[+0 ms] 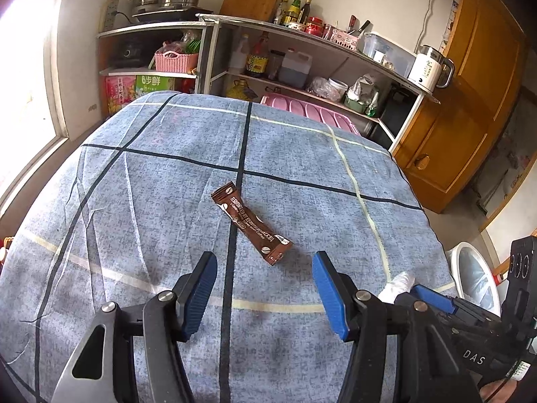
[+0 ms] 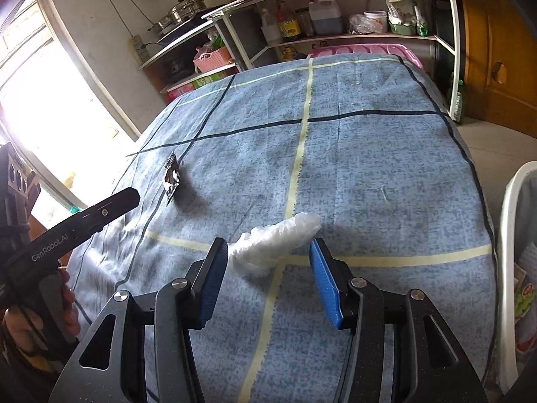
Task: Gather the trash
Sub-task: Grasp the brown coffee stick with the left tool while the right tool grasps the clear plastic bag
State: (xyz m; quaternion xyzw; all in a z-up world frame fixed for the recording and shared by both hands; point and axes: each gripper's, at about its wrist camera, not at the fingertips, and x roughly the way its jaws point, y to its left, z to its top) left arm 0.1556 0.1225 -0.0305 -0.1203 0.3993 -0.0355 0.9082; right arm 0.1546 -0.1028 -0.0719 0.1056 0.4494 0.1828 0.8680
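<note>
Left gripper (image 1: pixel 265 287), jaws spread, hovers just short of the brown foil coffee sachet (image 1: pixel 251 223) lying diagonally on the blue checked cloth-covered counter (image 1: pixel 167 174). Right gripper (image 2: pixel 266 277), jaws spread, flanks the crumpled white plastic wrapper (image 2: pixel 273 241), which angles up-right.

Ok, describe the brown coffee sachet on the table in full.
The sachet is a long, narrow brown stick pack, glossy like foil or plastic, printed with white text and coffee-bean marks. It lies flat and diagonal on the blue checked tablecloth, across a dark stripe. It looks slightly creased. Nothing grips it: the open left gripper hovers just short of its near end.
</note>
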